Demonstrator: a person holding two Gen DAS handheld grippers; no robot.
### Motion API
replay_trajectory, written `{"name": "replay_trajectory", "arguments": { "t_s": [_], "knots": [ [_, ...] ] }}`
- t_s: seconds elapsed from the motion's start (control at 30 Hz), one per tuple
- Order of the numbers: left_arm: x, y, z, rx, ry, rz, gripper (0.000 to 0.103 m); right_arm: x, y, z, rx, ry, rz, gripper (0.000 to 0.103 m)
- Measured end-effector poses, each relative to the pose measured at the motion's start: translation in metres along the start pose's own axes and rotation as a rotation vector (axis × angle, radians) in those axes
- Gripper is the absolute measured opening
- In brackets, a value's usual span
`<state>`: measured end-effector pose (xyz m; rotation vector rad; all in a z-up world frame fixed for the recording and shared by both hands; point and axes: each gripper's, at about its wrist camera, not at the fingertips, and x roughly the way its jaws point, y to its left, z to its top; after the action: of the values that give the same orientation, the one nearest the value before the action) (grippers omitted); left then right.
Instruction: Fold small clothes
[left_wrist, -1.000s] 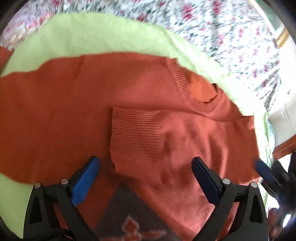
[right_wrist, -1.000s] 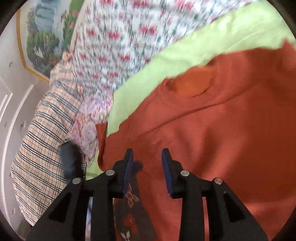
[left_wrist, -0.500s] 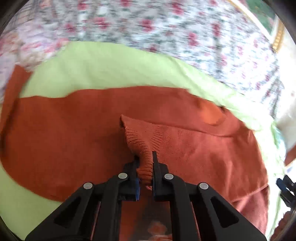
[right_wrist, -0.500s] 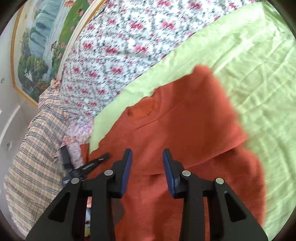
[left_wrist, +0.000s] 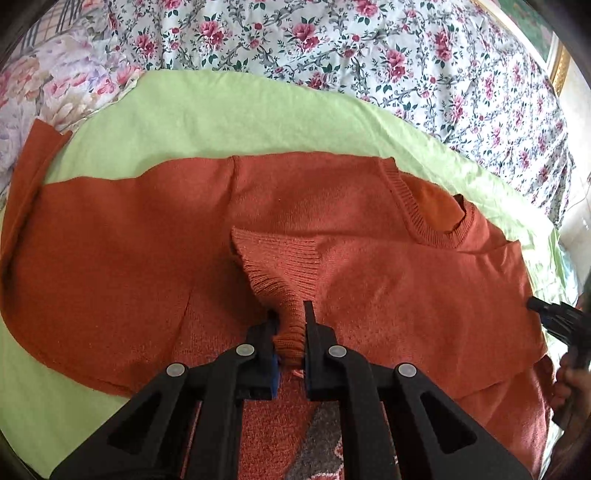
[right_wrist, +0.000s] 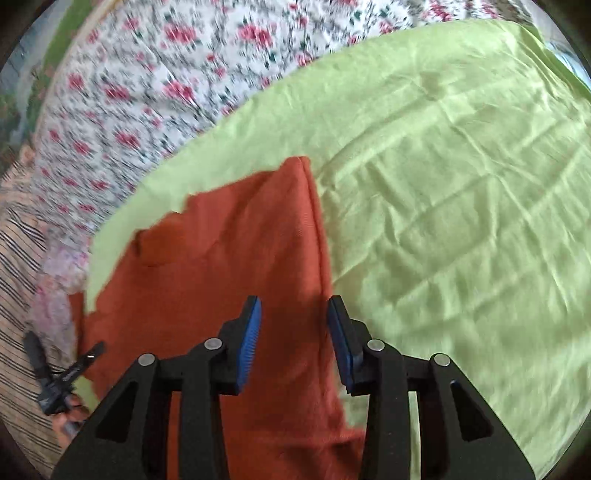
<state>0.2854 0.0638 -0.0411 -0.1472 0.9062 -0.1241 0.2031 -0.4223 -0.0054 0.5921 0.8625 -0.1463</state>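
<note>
Jaws of left gripper (left_wrist: 291, 334) pinch sweater cuff (left_wrist: 280, 269); right gripper (right_wrist: 293, 332) hovers parted.

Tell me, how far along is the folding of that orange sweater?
Early to midway, by the look of it. Done: the sweater lies spread on the green sheet, with one sleeve already brought across its body. In hand: the left gripper is pinching that sleeve's ribbed cuff. The right gripper is open over the sweater's edge, holding nothing. Left: the other sleeve and folding the body.

The sweater (left_wrist: 332, 206) lies on the sheet (left_wrist: 229, 110), with the floral bedspread (left_wrist: 369, 48) behind.
</note>
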Motion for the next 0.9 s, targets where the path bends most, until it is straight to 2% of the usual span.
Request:
{"name": "replay_trajectory", "arguments": {
  "t_s": [0.07, 0.1, 0.13, 0.17, 0.23, 0.3, 0.4, 0.47, 0.6, 0.7, 0.73, 0.8, 0.83, 0.9],
  "knots": [
    [0.001, 0.0, -0.001, 0.006, 0.004, 0.002, 0.008, 0.018, -0.004, 0.004, -0.014, 0.044, -0.024, 0.039],
    [0.002, -0.002, -0.001, 0.01, 0.007, 0.004, 0.007, 0.022, -0.004, 0.006, -0.027, 0.05, -0.023, 0.03],
    [0.002, -0.004, 0.0, 0.014, 0.008, 0.001, 0.007, 0.023, -0.003, 0.007, -0.049, 0.048, -0.03, 0.016],
    [0.002, -0.006, 0.001, 0.017, 0.007, -0.004, 0.007, 0.021, -0.001, 0.01, -0.071, 0.047, -0.04, 0.01],
    [0.001, -0.013, 0.003, 0.028, 0.0, -0.03, 0.008, 0.007, -0.004, 0.015, -0.067, 0.01, -0.024, 0.01],
    [0.006, -0.02, 0.001, 0.054, 0.003, -0.005, 0.008, -0.003, -0.007, 0.017, -0.068, -0.027, -0.035, 0.009],
    [0.022, -0.015, -0.002, 0.041, 0.042, 0.01, 0.008, 0.009, -0.012, 0.013, -0.07, -0.002, -0.074, 0.009],
    [0.021, -0.008, -0.005, 0.019, 0.047, -0.021, 0.01, 0.014, -0.012, 0.009, -0.074, 0.011, -0.092, 0.01],
    [0.008, 0.002, -0.007, 0.008, 0.039, -0.022, 0.022, -0.012, -0.005, 0.005, -0.035, -0.053, -0.115, 0.021],
    [-0.006, 0.011, -0.014, 0.013, 0.025, 0.01, 0.023, -0.033, 0.012, -0.011, -0.056, -0.073, -0.048, 0.036],
    [-0.014, 0.016, -0.016, 0.016, 0.014, 0.036, 0.024, -0.038, 0.018, -0.02, -0.069, -0.069, -0.02, 0.036],
    [-0.025, 0.027, -0.017, 0.009, 0.0, 0.065, 0.036, -0.042, 0.034, -0.039, -0.106, -0.045, 0.046, 0.036],
    [-0.03, 0.034, -0.016, 0.001, -0.005, 0.076, 0.039, -0.041, 0.043, -0.05, -0.125, -0.023, 0.071, 0.037],
    [-0.041, 0.053, -0.008, -0.018, -0.027, 0.152, 0.053, -0.037, 0.056, -0.067, -0.148, 0.017, 0.116, 0.038]
  ]
}}
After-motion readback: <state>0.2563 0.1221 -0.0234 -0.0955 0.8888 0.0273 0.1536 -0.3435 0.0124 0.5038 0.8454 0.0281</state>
